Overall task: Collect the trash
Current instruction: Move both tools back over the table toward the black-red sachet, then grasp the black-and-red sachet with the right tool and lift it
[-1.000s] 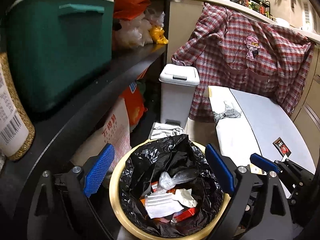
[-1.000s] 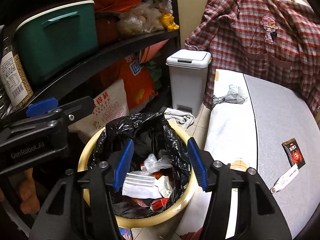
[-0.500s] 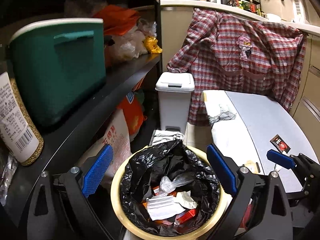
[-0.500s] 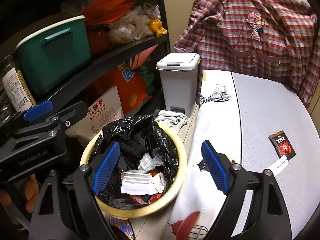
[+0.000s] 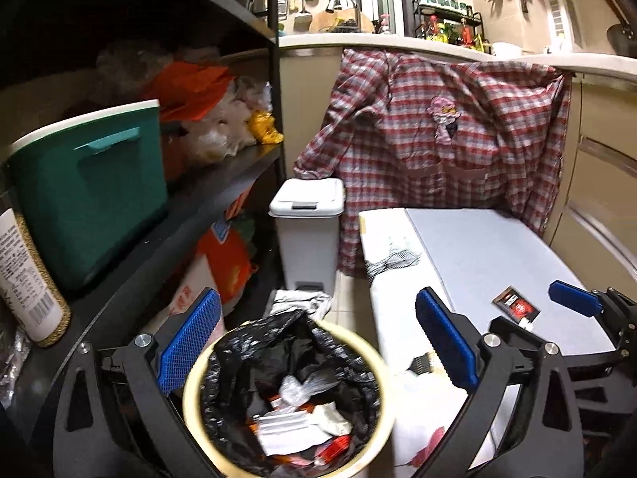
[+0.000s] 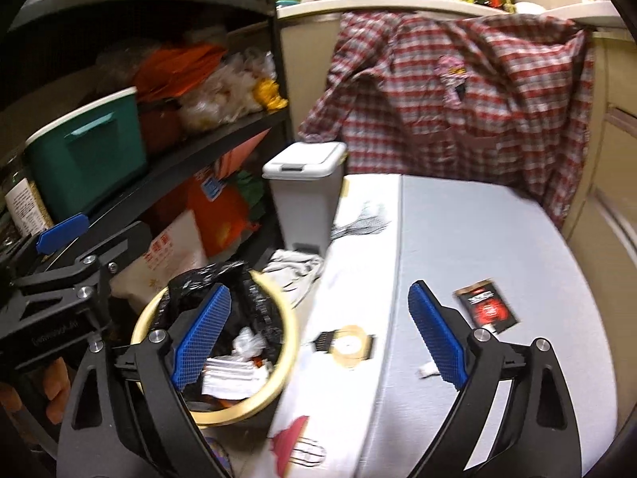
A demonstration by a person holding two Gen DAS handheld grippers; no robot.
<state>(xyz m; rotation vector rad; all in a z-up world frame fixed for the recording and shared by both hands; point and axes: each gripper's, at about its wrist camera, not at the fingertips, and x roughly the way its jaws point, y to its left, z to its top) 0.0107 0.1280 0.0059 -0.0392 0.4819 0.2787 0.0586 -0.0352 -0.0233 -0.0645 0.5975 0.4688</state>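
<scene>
The left gripper (image 5: pixel 314 342) stands wide and empty above the yellow-rimmed bin (image 5: pixel 191 406), whose black liner holds wrappers. The right gripper (image 6: pixel 318 338), its jaws opening with nothing between them, straddles the bin's rim and the worktop (image 6: pixel 477 239) edge. A red-and-black sachet (image 6: pixel 487 310) lies on open grey worktop. Farther off, a white pedal bin (image 5: pixel 306 223) stands between the shelf (image 5: pixel 207 183) and a hanging plaid shirt (image 5: pixel 438 131).

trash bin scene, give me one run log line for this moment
task: collect trash | left gripper: open, empty | right gripper: opening, empty | trash bin: wrappers inside | table: black-red sachet left
</scene>
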